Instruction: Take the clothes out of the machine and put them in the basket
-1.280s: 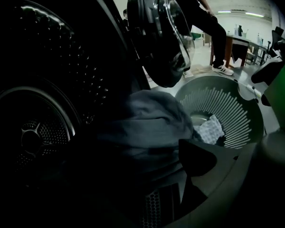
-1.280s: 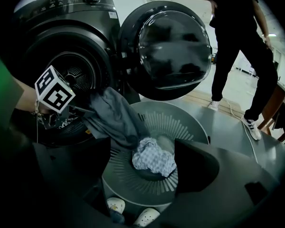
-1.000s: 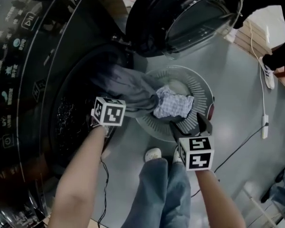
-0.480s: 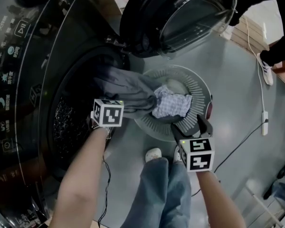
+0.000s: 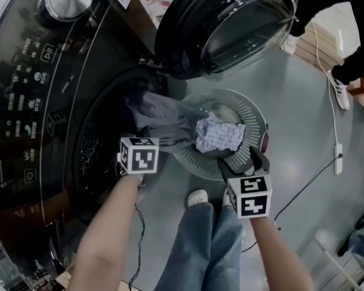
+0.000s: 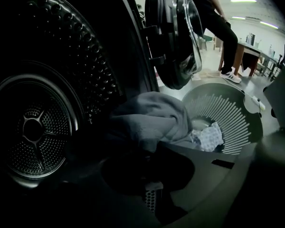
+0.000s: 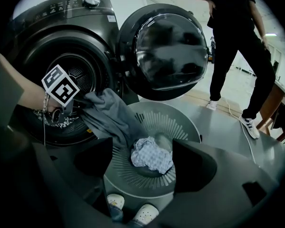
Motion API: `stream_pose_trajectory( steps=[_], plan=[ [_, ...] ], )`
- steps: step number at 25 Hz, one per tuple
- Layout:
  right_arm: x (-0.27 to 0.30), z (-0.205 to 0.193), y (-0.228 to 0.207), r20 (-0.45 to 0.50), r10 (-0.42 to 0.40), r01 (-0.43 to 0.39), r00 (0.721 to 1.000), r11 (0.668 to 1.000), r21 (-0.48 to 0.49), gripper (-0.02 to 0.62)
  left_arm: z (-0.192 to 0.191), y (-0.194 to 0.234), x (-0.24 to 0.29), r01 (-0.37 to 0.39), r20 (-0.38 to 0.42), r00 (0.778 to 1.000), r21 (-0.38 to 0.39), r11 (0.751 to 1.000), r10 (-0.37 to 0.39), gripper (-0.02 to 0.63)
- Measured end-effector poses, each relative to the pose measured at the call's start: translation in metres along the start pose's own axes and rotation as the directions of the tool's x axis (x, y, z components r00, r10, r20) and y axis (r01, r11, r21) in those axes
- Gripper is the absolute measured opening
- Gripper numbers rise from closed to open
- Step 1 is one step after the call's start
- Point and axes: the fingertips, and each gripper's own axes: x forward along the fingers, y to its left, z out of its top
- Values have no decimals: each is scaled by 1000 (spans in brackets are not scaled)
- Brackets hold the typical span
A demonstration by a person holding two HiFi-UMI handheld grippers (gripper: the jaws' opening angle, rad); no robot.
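A grey garment (image 5: pixel 167 119) hangs from the washing machine's drum mouth (image 5: pixel 100 144) into the round grey slatted basket (image 5: pixel 255 117). A checked cloth (image 5: pixel 220 135) lies in the basket. My left gripper (image 5: pixel 139 141) is at the drum's rim, on the garment's near end. Its jaws have just been closing and now stand shut on the grey garment (image 6: pixel 152 120), whose edge drops between them. My right gripper (image 5: pixel 241 158) hovers open over the basket's near rim with nothing in it, and the checked cloth (image 7: pixel 152 155) lies beyond its jaws. A black-and-white patterned cloth (image 7: pixel 57 120) lies inside the drum.
The machine's round door (image 5: pixel 230 23) stands open above the basket. A person in black (image 7: pixel 237 46) stands beyond the door. My own white shoes (image 5: pixel 196 197) are next to the basket. A cable and power strip (image 5: pixel 338 159) lie on the floor to the right.
My left gripper has risen slightly at the drum's mouth, and the grey garment's near end has bunched up with it. The right gripper has stayed over the basket's rim.
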Motion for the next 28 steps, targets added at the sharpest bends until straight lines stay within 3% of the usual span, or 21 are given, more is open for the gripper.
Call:
stream_pose_trajectory(
  steps=[12, 23, 28],
  plan=[
    [-46, 12, -16, -2, -1, 1, 1000, 1000, -9, 380, 21, -29, -56, 56, 41, 998, -68, 996, -53, 37],
    [-88, 22, -31, 12, -27, 27, 1000, 999, 21, 368, 44, -50, -109, 98, 102, 991, -65, 993, -92, 37],
    [-102, 32, -33, 28, -37, 36, 999, 999, 37, 367, 52, -71, -132, 146, 113, 984, -98, 984, -134, 36]
  ],
)
